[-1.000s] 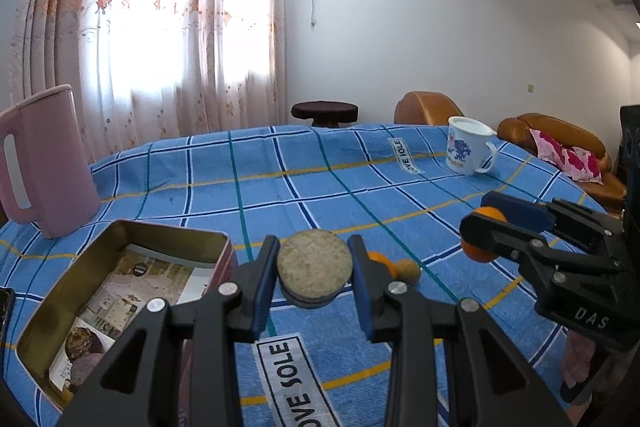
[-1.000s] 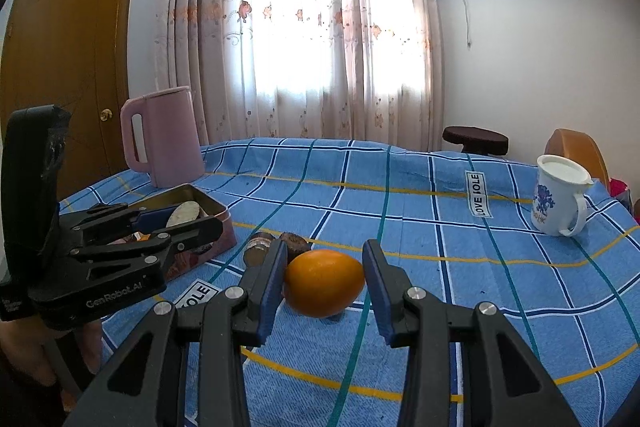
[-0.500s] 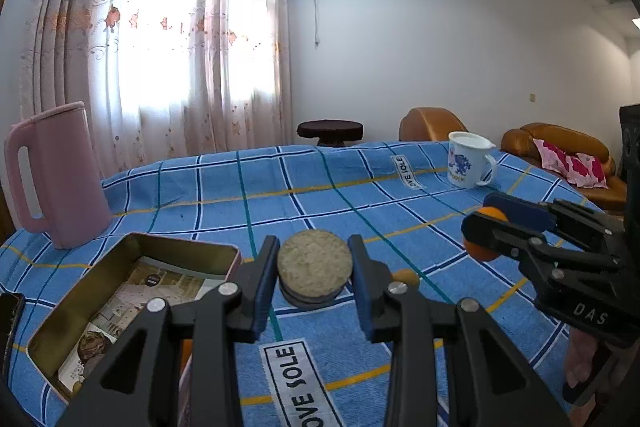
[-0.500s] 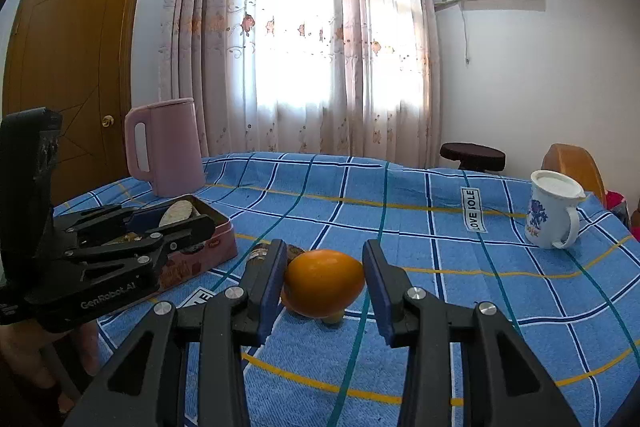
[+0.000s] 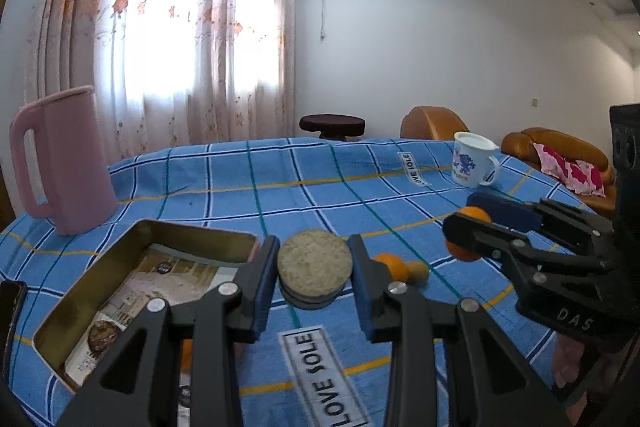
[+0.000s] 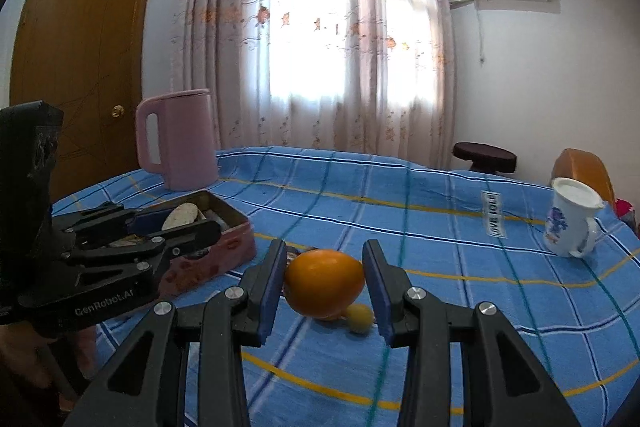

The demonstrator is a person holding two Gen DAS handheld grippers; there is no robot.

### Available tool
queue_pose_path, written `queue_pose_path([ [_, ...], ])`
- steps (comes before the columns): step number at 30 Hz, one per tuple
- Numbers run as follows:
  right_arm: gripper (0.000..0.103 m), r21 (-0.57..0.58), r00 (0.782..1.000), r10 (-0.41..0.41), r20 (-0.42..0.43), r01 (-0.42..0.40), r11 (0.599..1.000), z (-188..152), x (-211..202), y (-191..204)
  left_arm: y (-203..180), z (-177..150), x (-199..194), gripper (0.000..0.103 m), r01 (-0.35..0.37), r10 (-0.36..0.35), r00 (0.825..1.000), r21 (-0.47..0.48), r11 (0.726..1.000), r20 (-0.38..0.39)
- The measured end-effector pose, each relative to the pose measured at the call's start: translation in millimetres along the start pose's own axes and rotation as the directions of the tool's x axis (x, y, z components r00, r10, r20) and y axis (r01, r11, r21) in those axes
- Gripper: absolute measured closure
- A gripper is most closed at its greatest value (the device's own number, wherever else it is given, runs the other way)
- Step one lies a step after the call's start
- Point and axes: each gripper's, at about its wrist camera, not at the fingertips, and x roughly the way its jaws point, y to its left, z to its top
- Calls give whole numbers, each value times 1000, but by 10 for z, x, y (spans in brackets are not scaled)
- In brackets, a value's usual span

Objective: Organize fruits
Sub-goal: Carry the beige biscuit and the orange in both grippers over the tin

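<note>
Above blue checked cloth (image 5: 280, 199), left gripper (image 5: 315, 269) pinches a disc (image 5: 315, 263), right gripper (image 6: 325, 287) an orange (image 6: 325, 283).

A black two-finger right gripper (image 6: 324, 287) clamps a smooth round orange fruit (image 6: 324, 283) above a blue checked tablecloth (image 6: 440, 247), beside a rectangular metal tin (image 6: 224, 227) and tall pink plastic jug (image 6: 176, 139).

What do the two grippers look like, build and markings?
Both are matte black plastic with triangular cut-outs, silver pivot screws and blue pads lining the fingers. The left gripper body reads "GenRobot.AI" in the right wrist view; the right gripper body reads "DAS" in the left wrist view. No cables or sleeves show.
</note>
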Motion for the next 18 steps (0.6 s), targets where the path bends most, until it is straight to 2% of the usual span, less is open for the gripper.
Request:
queue_pose_path([
  [9, 62, -64, 993, 116, -19, -117, 991, 294, 356, 542, 642, 103, -116, 67, -88, 87, 996, -80, 993, -25],
  [15, 62, -76, 983, 174, -59, -178, 981, 380, 653, 834, 1084, 133, 16, 67, -138, 126, 987, -122, 983, -97],
  [18, 62, -83, 977, 195, -90, -203, 976, 409, 840, 980, 1241, 95, 93, 67, -140, 121, 984, -151, 979, -128],
])
